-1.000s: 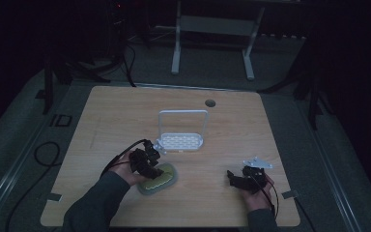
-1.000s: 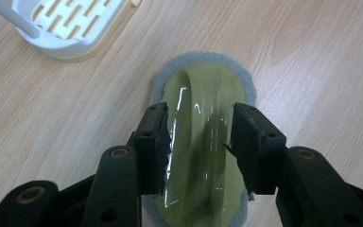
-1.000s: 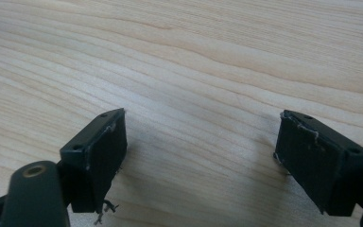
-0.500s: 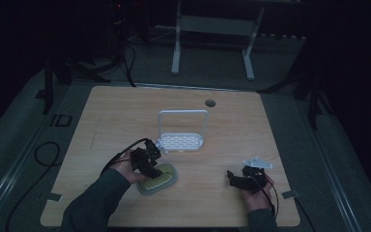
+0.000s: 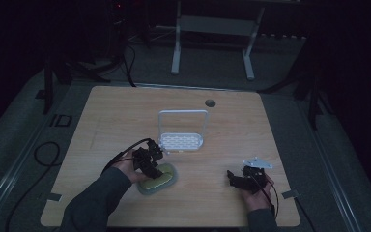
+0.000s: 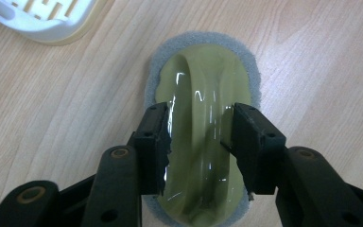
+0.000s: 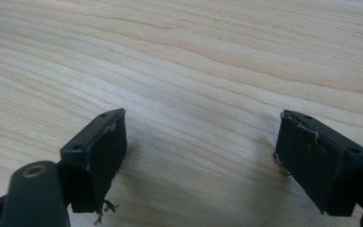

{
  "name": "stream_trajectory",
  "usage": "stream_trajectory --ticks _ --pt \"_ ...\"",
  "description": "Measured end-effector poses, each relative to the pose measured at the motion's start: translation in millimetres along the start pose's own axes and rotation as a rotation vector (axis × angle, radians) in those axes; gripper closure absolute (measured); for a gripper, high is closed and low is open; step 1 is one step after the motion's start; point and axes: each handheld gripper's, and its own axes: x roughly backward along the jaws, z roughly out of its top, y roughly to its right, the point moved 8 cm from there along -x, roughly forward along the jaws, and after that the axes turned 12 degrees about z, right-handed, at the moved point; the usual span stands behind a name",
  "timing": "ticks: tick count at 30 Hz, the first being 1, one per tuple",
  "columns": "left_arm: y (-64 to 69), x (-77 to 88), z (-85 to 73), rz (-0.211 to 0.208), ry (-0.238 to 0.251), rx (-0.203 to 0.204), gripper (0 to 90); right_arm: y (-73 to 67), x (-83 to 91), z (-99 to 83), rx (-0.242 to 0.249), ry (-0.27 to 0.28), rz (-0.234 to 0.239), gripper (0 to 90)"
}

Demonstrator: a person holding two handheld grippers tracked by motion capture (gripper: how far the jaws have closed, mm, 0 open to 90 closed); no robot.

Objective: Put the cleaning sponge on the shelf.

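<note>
Left gripper view: we saw the left gripper (image 6: 196, 142) over the green scrubber (image 6: 203, 85), its raised handle between our jaws, which had just been closing, pads near its sides. Our right gripper (image 7: 201, 156) gaped apart over bare table (image 7: 194, 56).

- No readable words, brand names, labels or numbers appear in any of the three views.
- On the floor strip left of the bench (image 5: 125, 111), a dark outlined mark (image 5: 60, 120) is too dim to read.

A glossy olive scrubber (image 6: 203, 137) with a raised handle ridge and grey sponge base lies flat between the left tongs (image 6: 199, 142).
</note>
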Motion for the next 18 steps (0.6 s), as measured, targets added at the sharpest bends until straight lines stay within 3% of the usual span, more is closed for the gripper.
stream_trajectory --ticks 9,18 --pt "3.4 -3.5 -0.4 -0.013 -0.060 -0.029 61.4 0.0 0.0 0.0 0.000 0.000 0.000 16.9" --pt "4.8 -4.5 1.5 -0.031 -0.101 -0.033 64.8 0.0 0.0 0.0 -0.001 0.000 0.000 16.9"
